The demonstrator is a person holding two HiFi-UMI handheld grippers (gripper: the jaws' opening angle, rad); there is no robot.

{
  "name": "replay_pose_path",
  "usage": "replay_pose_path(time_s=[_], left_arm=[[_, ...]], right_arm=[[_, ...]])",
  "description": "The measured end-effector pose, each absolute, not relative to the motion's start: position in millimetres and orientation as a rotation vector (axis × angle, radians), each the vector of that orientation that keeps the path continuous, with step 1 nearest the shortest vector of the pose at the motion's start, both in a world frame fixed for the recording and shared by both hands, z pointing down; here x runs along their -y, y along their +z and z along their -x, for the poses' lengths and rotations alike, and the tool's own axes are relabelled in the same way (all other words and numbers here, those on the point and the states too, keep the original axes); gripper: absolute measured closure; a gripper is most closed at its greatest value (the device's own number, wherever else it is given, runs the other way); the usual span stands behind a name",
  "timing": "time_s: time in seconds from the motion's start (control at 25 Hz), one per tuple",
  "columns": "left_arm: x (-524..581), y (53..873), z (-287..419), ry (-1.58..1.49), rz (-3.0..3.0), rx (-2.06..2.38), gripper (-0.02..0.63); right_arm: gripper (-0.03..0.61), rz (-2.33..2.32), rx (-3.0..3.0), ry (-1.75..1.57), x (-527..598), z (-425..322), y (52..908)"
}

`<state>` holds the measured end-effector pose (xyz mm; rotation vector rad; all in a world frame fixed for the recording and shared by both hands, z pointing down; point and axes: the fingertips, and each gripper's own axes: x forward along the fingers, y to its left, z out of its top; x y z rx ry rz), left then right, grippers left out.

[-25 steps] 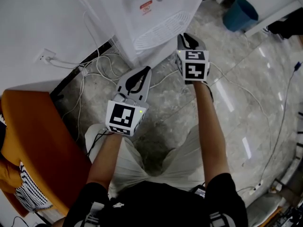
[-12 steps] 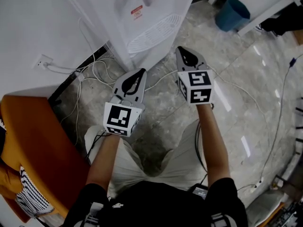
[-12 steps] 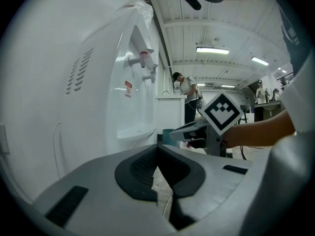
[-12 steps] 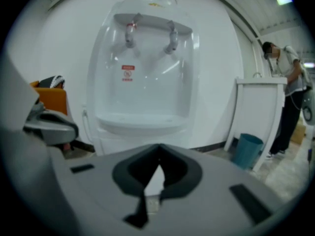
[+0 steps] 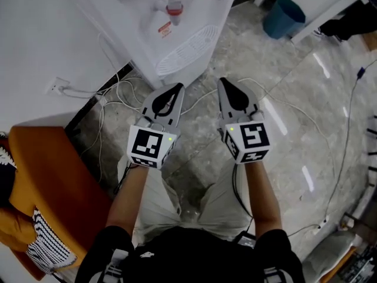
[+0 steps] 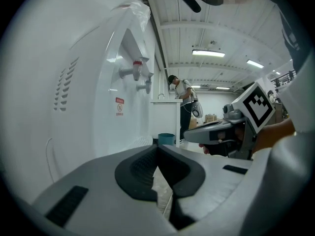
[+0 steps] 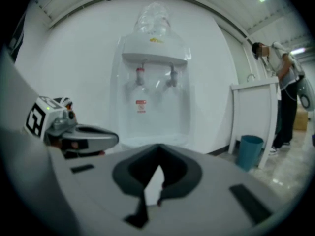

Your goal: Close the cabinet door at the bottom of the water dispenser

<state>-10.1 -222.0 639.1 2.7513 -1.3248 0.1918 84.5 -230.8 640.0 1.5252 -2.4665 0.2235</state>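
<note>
Seen from the head view, the left gripper [image 5: 177, 87] and the right gripper [image 5: 222, 82] hung side by side over the marble floor [image 5: 294, 99], just short of the water dispenser [image 5: 197, 7] and touching nothing. Each gripper's own view showed its jaws pressed together at the tips, with nothing between them. The right gripper view faced the dispenser squarely, showing the bottle [image 7: 153, 16] and two taps [image 7: 141, 75] (from above, mostly the drip grille [image 5: 188, 40] showed). The cabinet door sat at the dispenser's foot, hidden beneath that ledge and behind the gripper body. A blue bin [image 5: 283, 16] stood to the right, and white cables [image 5: 118, 93] trailed to the left.
</note>
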Motion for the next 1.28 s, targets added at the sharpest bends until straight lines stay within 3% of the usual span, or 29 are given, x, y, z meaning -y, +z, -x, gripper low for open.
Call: replay_pose_path(time_s=[0.36, 1.28], left_arm=[[215, 538, 4, 0.235, -2.714, 1.272, 0.606], [193, 161, -3, 0.163, -2.736, 1.25, 0.606]], right_arm=[[0.545, -1.545, 2.481, 0.308, 207, -94, 533], [0.545, -1.643, 2.465, 0.339, 167, -116, 160]])
